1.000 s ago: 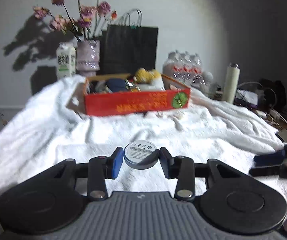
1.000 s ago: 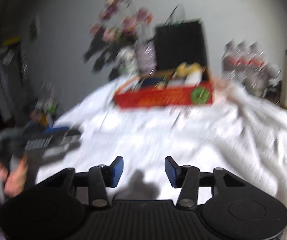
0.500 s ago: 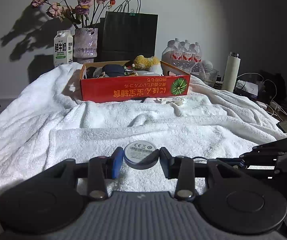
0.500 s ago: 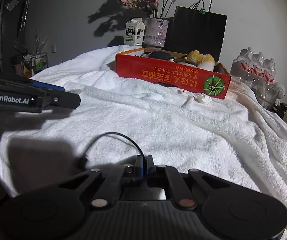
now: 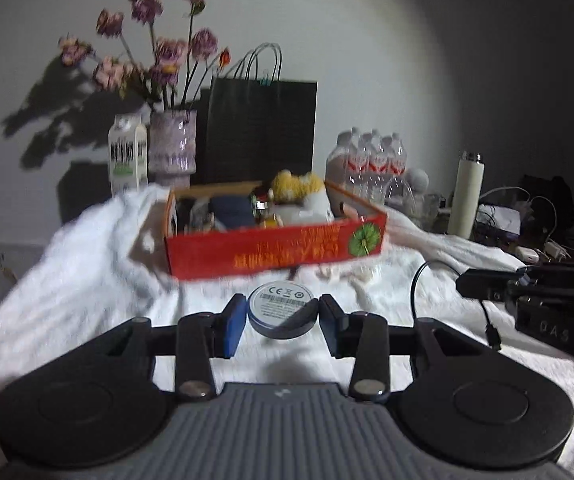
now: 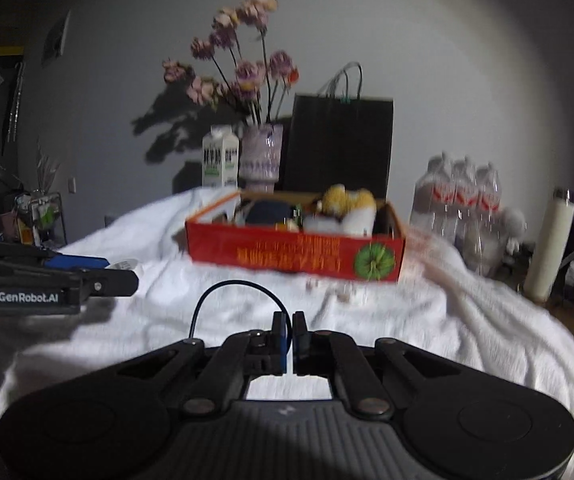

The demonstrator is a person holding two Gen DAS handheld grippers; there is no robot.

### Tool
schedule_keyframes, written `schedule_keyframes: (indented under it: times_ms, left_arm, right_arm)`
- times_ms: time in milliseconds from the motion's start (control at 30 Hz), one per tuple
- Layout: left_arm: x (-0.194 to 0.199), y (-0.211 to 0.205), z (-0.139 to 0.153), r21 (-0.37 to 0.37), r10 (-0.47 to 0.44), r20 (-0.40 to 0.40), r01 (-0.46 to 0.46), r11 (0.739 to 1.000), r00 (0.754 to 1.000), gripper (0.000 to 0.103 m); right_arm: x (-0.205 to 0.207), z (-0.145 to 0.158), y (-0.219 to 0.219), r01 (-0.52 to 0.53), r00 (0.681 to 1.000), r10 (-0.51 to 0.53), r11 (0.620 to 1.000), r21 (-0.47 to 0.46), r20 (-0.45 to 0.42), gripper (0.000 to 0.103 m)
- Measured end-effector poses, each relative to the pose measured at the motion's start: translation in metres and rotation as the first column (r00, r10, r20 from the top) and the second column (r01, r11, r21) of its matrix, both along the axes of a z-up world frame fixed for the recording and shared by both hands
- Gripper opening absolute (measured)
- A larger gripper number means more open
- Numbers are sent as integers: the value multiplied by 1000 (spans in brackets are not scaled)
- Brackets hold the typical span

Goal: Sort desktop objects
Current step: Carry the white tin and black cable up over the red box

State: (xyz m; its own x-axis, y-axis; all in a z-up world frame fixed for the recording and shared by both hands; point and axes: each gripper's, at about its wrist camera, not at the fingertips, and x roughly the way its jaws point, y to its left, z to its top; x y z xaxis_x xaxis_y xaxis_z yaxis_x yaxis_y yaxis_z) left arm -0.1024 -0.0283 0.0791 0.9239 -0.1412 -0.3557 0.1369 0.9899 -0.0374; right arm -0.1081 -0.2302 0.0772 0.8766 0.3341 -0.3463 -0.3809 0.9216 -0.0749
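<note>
White towelling [image 5: 87, 288] is spread over the whole surface, rumpled into folds. Towards its far edge a red cardboard box [image 5: 275, 254] is set, filled with a yellow plush toy [image 5: 297, 186] and other small items too blurred to be told apart. Behind the box a black paper bag [image 5: 261, 132], a vase of dried flowers [image 5: 173, 148] and a milk carton [image 5: 127, 156] are lined up against the wall, with a pack of water bottles [image 5: 371, 160] and a pale flask [image 5: 465, 196] to the right. The left gripper [image 5: 282, 318] is held above the towelling, its jaws part open and pressed on a round grey puck [image 5: 281, 308], label side up. The right gripper [image 6: 290, 332] is shown with its jaws closed together on a thin black cable [image 6: 223, 292], which is looped up and to the left of them.
</note>
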Motion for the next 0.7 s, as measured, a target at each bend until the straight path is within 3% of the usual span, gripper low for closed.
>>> schedule_keyframes:
  times_ms: [167,300,433,500,600,700]
  left_arm:
    - [64,9,31,24,-11,11,11,1000,1000,40]
    - [143,27,44,-6,31,-46,-31,999,998,40]
    - [228,35,49,-42,56,-142,-62,997,988,40]
    - [267,32,43,-14,85,-179,-89,996,980,40]
    - [312,31,30,-37,100,-267,-114,993,958,40]
    - [346,31,25,14,132,-246,-132,991,960,40]
  right_arm:
    - [56,40,7,-37,997,37,999,-2,73,1]
    - [133,68,15,-60,997,59,998,17,52,1]
    - [229,71,29,-16,999,15,1000,-15,-42,1]
    - [277,64,34,18,993,-20,1000,-18,-117,1]
    - [334,48,46,39,974,-46,999,-34,-221,1]
    - [371,30,63,60,957,-77,996,-70,-280,1]
